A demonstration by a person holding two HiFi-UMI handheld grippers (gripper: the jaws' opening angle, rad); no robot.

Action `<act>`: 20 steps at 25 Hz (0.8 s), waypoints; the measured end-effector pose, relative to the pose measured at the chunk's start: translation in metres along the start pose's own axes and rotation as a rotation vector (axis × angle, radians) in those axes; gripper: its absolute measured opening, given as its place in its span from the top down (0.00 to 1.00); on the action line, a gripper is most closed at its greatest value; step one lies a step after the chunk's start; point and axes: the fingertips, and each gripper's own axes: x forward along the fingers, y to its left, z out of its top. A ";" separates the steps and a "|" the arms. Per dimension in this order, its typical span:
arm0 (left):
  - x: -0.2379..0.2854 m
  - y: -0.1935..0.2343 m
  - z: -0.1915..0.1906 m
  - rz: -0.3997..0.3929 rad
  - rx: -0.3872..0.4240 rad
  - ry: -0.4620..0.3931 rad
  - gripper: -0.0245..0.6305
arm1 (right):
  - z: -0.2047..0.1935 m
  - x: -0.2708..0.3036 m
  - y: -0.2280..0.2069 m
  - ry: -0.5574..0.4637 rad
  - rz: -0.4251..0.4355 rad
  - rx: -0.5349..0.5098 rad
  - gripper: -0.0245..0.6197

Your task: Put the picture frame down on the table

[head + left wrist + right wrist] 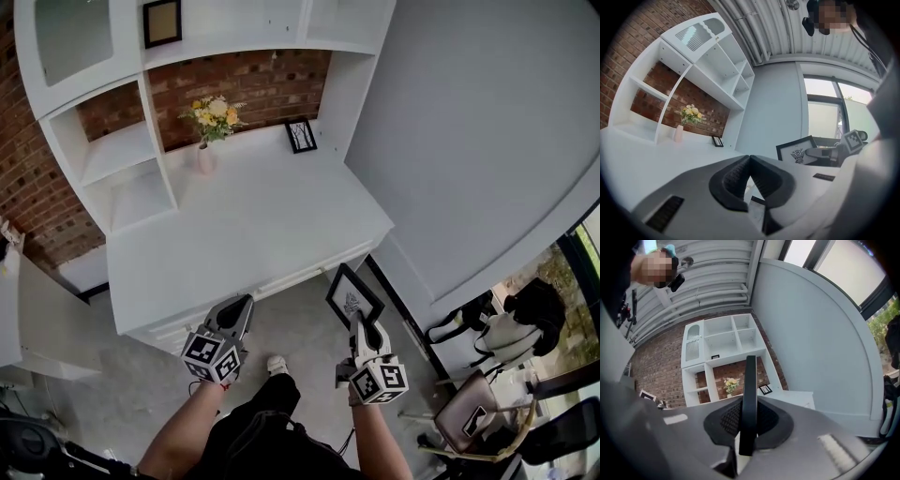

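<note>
- A white desk surface (253,225) with built-in shelving (112,155) stands against a brick wall (253,84), and a pale grey panel rises to its right.
- The right claw (359,321) pinches the picture frame (353,297) by its lower edge. The frame hangs in the air above the grey floor (300,323), just off the front right corner of the surface and not touching it.
- The right gripper view shows the frame only edge-on, a dark bar clamped between the pads. The left gripper view shows its face: a black border and a white sheet with a dark drawing.
- The left claw (242,307) is pressed together at its tips with nothing between them. It sits low in front of the desk drawers.
- At the back of the surface a pale vase (205,157) holds yellow flowers (214,114).
- A small black frame (301,135) stands well to the right of the vase, against the brick.
- One upper shelf compartment holds another dark frame (162,22).
</note>
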 end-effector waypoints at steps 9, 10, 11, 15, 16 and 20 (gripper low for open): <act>0.070 0.019 0.010 0.018 0.019 0.009 0.97 | 0.004 0.075 -0.036 0.042 0.041 0.000 0.93; 0.078 0.022 0.011 0.018 0.026 0.011 0.97 | 0.004 0.082 -0.039 0.048 0.045 -0.002 0.93; 0.085 0.025 0.012 0.021 0.032 0.011 0.97 | 0.004 0.090 -0.042 0.052 0.050 -0.004 0.93; 0.113 0.041 0.016 0.048 0.026 0.003 0.98 | 0.005 0.122 -0.053 0.075 0.079 -0.018 0.93; 0.119 0.044 0.016 0.053 0.024 0.004 0.98 | 0.004 0.129 -0.056 0.082 0.084 -0.022 0.93; 0.138 0.057 0.015 0.081 0.020 0.010 0.97 | 0.000 0.156 -0.067 0.109 0.104 -0.021 0.93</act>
